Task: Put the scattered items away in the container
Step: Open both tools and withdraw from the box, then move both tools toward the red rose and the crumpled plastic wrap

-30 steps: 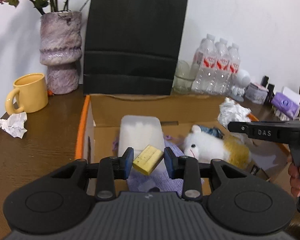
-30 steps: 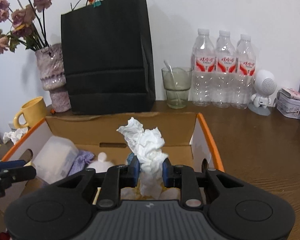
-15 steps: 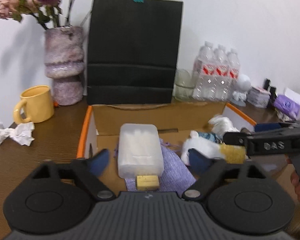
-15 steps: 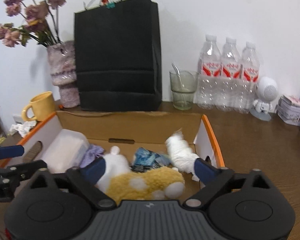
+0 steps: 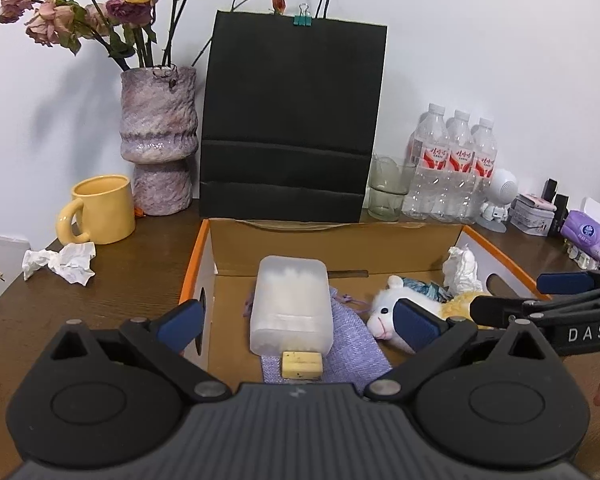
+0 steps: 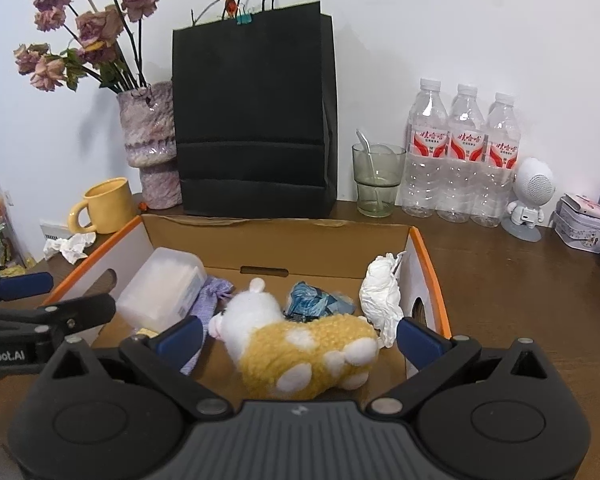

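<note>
1. The left gripper (image 5: pixel 300 322) hangs above the near edge of the open cardboard box with orange-edged flaps (image 5: pixel 340 242); its blue-padded jaws are spread wide and hold nothing.
2. The right gripper (image 6: pixel 300 334) hangs over the right half of the same box, jaws likewise spread wide and empty.
3. A small yellow sponge block (image 5: pixel 302 365) lies in the box on a flat lilac cloth pouch (image 5: pixel 352 344), touching the near end of a frosted translucent plastic case (image 5: pixel 290 312).
4. A white-and-yellow plush animal (image 6: pixel 300 344) lies on its side in the middle of the box, with a crumpled blue wrapper (image 6: pixel 314 302) just behind it.
5. A crumpled white tissue (image 6: pixel 382 298) leans against the box's right inner wall.
6. Another crumpled white tissue wad (image 5: pixel 62 262) lies outside the box on the brown wooden table (image 5: pixel 140 264), near a yellow ceramic mug (image 5: pixel 100 210).
7. Behind the box stand a black paper shopping bag (image 5: pixel 292 120), a mottled purple vase of dried roses (image 5: pixel 158 140), a clear drinking glass (image 6: pixel 378 180) and 3 clear water bottles with red labels (image 6: pixel 464 152).
</note>
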